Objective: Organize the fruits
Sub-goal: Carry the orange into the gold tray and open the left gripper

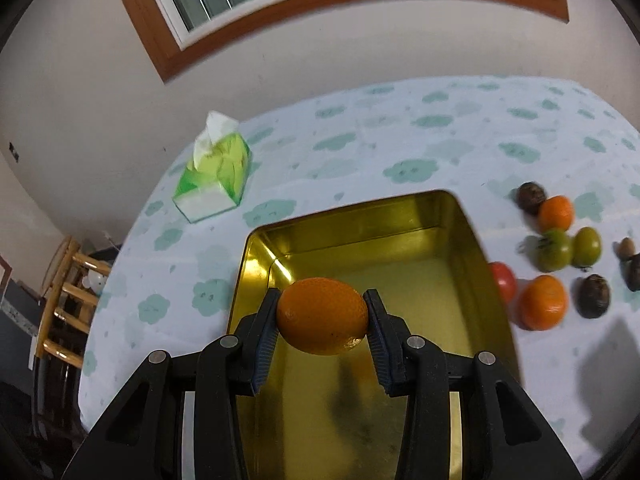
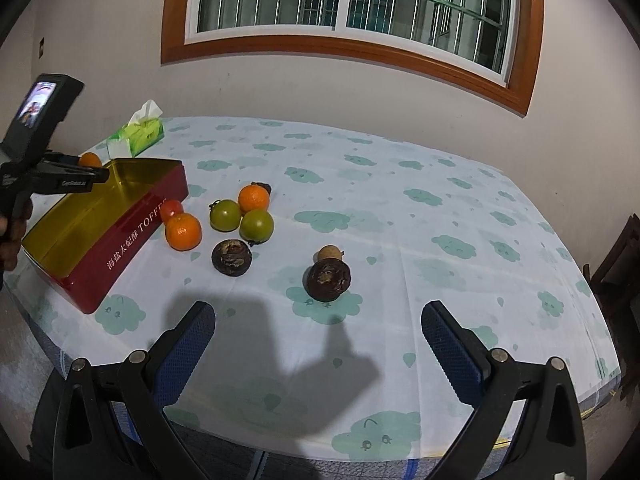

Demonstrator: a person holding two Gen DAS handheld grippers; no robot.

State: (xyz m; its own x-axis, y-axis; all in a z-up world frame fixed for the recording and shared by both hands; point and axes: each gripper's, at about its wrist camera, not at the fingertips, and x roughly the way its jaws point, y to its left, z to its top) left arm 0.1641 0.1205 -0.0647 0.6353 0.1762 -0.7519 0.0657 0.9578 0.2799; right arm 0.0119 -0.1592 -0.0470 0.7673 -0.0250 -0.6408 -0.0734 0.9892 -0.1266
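Note:
My left gripper is shut on an orange and holds it above the open gold-lined tin. In the right wrist view the tin is red outside, and the left gripper hangs over its far end. Beside the tin lie two oranges, a red tomato, two green tomatoes, two dark brown fruits and a small tan fruit. My right gripper is open and empty, above the cloth in front of the fruits.
A green tissue box stands at the table's far left corner. The table has a white cloth with green cloud prints. A wooden chair stands off the left side. A wall with a window lies behind the table.

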